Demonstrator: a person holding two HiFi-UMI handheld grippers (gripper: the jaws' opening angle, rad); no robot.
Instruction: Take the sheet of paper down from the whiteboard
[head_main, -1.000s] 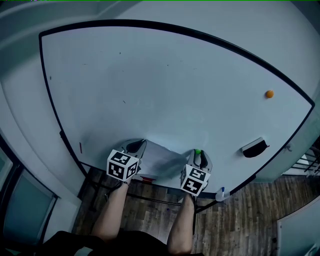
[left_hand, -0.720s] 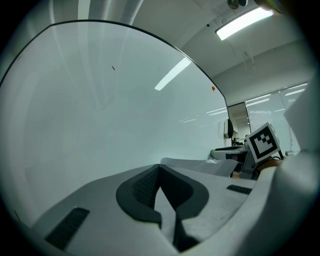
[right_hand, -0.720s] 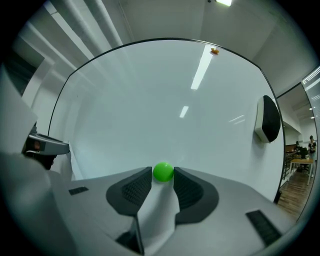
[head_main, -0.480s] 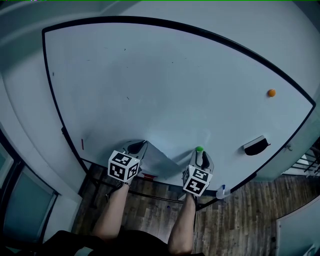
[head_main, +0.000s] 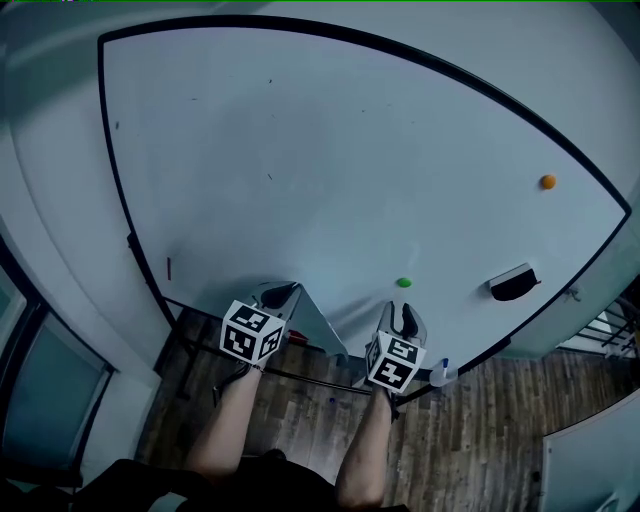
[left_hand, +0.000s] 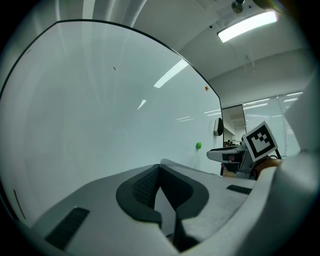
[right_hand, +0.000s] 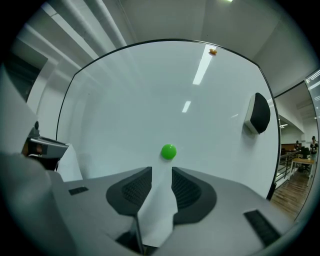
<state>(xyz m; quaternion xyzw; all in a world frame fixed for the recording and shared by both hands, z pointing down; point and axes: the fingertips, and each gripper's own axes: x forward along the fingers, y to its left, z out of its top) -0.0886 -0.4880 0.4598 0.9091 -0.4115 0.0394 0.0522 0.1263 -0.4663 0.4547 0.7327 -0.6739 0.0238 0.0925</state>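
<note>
Well, the left tool (left_hand: 160, 167) is shut tight on one edge of the paper (head_main: 322, 322). Its two dark pads press together at the tips, and a strip of the sheet is caught between them. The right tool (right_hand: 161, 172) pinches the other side of the paper, and the white sheet stands up between its pads and fills the gap. The paper hangs between the two tools, low down by the bottom edge of the whiteboard (head_main: 300, 150). I cannot tell if it touches the board. A green magnet (right_hand: 168, 151) sits on the board just above the right tool, with the top of the paper just under it. Off to the right a black eraser (head_main: 512, 283) sticks to the board. Far up on the right is a small orange magnet (head_main: 548, 181). A pen (head_main: 443, 372) with some blue on it lies at the board's bottom edge, near the right tool. Both arms reach up from the bottom of the head view, and under the board is a wood floor (head_main: 500, 420).
</note>
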